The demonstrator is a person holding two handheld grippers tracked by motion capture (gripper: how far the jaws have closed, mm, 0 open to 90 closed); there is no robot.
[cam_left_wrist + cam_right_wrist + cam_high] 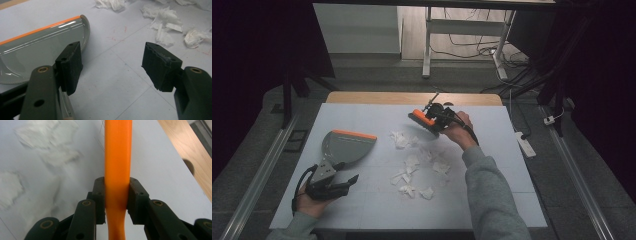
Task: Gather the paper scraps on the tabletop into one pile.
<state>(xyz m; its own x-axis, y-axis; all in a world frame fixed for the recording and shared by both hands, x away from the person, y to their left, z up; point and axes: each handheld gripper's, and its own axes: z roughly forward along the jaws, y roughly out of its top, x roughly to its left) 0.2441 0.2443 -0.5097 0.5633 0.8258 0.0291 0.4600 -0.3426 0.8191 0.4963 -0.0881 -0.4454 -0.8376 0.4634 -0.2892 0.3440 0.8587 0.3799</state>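
Right tongs (pixel 116 202) clamped tight on orange brush handle (pixel 117 165), up at one o'clock on the surface (pixel 492 200). Left tongs (pixel 112 65) gaping, empty, dustpan (pixel 42 47) at nine o'clock; tissue scraps (pixel 412 165) mid-surface from above.

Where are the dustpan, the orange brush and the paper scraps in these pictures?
dustpan (pixel 346 145): high view, on its grey scoop, below the orange edge.
orange brush (pixel 117 157): right gripper view, on its orange handle, above the jaws.
paper scraps (pixel 412 162): high view, on a crumpled white piece in mid-table.
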